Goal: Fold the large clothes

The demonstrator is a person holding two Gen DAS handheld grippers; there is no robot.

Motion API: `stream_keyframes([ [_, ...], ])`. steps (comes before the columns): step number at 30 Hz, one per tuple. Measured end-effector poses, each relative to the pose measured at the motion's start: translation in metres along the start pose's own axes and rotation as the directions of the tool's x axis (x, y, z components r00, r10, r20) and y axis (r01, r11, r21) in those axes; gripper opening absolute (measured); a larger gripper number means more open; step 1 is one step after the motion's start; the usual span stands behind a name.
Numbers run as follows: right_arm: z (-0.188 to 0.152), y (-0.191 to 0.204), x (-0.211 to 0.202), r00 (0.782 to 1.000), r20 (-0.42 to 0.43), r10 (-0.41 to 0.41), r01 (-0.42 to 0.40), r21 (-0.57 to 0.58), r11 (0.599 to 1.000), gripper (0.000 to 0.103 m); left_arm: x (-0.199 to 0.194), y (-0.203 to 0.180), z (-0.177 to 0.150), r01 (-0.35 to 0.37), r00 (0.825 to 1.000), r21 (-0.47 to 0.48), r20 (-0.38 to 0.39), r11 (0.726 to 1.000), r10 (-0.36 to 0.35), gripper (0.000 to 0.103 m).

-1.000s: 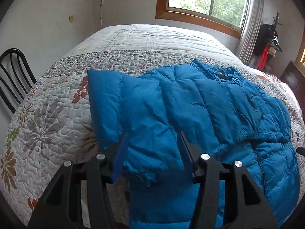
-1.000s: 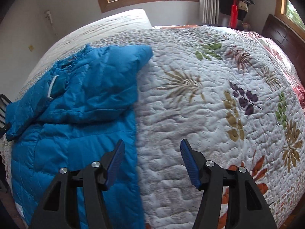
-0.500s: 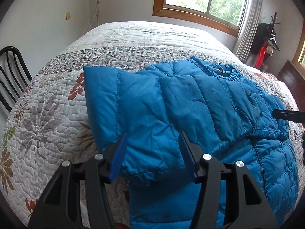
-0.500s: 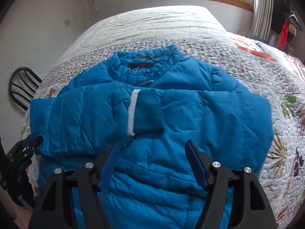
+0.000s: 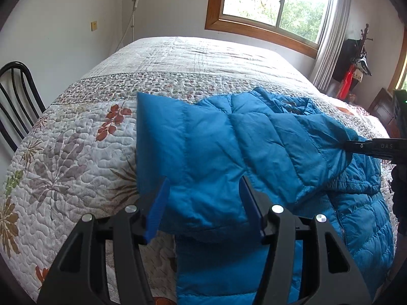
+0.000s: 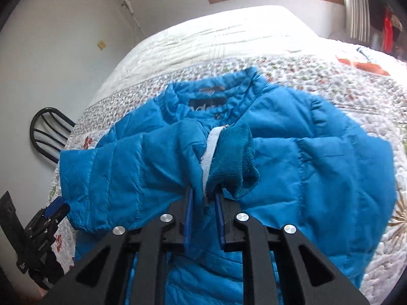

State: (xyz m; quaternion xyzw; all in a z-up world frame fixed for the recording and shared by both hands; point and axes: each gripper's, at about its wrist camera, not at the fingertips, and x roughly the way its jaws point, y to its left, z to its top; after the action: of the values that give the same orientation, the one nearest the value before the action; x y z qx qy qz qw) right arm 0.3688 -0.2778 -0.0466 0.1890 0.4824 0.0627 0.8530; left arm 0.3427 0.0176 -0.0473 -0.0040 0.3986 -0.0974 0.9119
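Left wrist view: the blue puffer jacket (image 5: 254, 152) is lying front-up on the quilted bed (image 5: 76, 139), its long axis running from the hem at the near edge up to the collar (image 5: 287, 101), which is pointing toward the window (image 5: 274, 0). One sleeve (image 5: 198, 157) is lying folded across the chest, running left to right. The left tool (image 5: 203, 203) is standing about half open, its blue pads (image 5: 159, 211) straddling the sleeve's near edge; whether they are pressing the fabric cannot be told. At the right edge the right tool (image 5: 353, 147) is pinching the far end of that sleeve, and the fabric is gathering into creases there. A black chair (image 5: 15, 96) is standing beside the bed at the left.

Right wrist view: the jacket (image 6: 305, 172) is filling the middle of the frame, collar (image 6: 211, 94) pointing up toward the window, hem running off under the tool. The right tool (image 6: 203, 200) is clamped narrow on the sleeve's knit cuff (image 6: 234, 157), which is bunching up just above the pads beside a white band (image 6: 208, 150). The sleeve (image 6: 127, 167) is stretching leftward from the cuff across the chest. The left tool (image 6: 54, 209) is showing at the lower left, at the sleeve's fold. The chair (image 6: 48, 132) is standing behind it.
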Motion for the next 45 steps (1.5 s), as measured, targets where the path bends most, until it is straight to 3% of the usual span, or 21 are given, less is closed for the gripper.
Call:
stream_keyframes([
  [8,-0.019,-0.07,-0.069,0.987,0.109,-0.117,0.103,0.123,0.987,0.014,0.01,-0.027,0.012,-0.002,1.0,0.058,-0.007,0.998,0.002,0.057],
  [11,-0.027,-0.091,-0.065,0.984,0.086,-0.155,0.139,0.162,0.977,0.012,0.02,-0.043,0.015,-0.008,1.0,0.102,-0.015,0.995,0.01,0.057],
  [18,-0.039,-0.112,-0.028,0.99,-0.009,-0.142,0.141,0.19,0.972,0.015,0.061,-0.055,0.004,-0.049,0.995,0.15,-0.083,0.987,0.062,0.058],
  [22,-0.041,-0.105,-0.045,0.98,0.009,-0.199,0.195,0.174,0.965,0.027,0.059,-0.056,0.004,-0.066,0.994,0.155,-0.07,0.986,0.078,0.058],
  [25,-0.04,-0.088,-0.074,0.949,0.085,-0.303,0.288,0.153,0.945,0.03,0.038,-0.062,0.008,-0.033,0.998,0.147,-0.041,0.989,0.039,0.059],
  [26,-0.04,-0.08,-0.081,0.946,0.113,-0.303,0.287,0.138,0.948,0.03,0.03,-0.065,0.009,-0.008,0.999,0.144,-0.031,0.99,0.012,0.061],
  [29,-0.039,-0.051,-0.081,0.972,0.139,-0.19,0.182,0.065,0.981,0.03,0.015,-0.079,0.011,0.056,0.998,0.15,-0.019,0.987,-0.054,0.063],
  [31,-0.039,-0.031,-0.065,0.982,0.114,-0.153,0.153,0.015,0.988,0.03,0.018,-0.09,0.009,0.079,0.997,0.163,-0.031,0.984,-0.075,0.063],
  [34,-0.041,-0.014,-0.034,0.98,0.065,-0.188,0.191,-0.042,0.981,0.03,0.035,-0.099,0.004,0.07,0.996,0.182,-0.068,0.981,-0.059,0.063],
  [40,-0.052,-0.025,0.014,0.978,-0.064,-0.197,0.196,-0.03,0.98,0.028,0.073,-0.092,-0.002,0.088,0.985,0.161,-0.161,0.983,-0.062,0.063],
  [45,-0.06,-0.021,0.025,0.968,-0.062,-0.245,0.241,-0.064,0.968,0.028,0.083,-0.091,-0.006,0.091,0.983,0.144,-0.169,0.985,-0.066,0.063],
])
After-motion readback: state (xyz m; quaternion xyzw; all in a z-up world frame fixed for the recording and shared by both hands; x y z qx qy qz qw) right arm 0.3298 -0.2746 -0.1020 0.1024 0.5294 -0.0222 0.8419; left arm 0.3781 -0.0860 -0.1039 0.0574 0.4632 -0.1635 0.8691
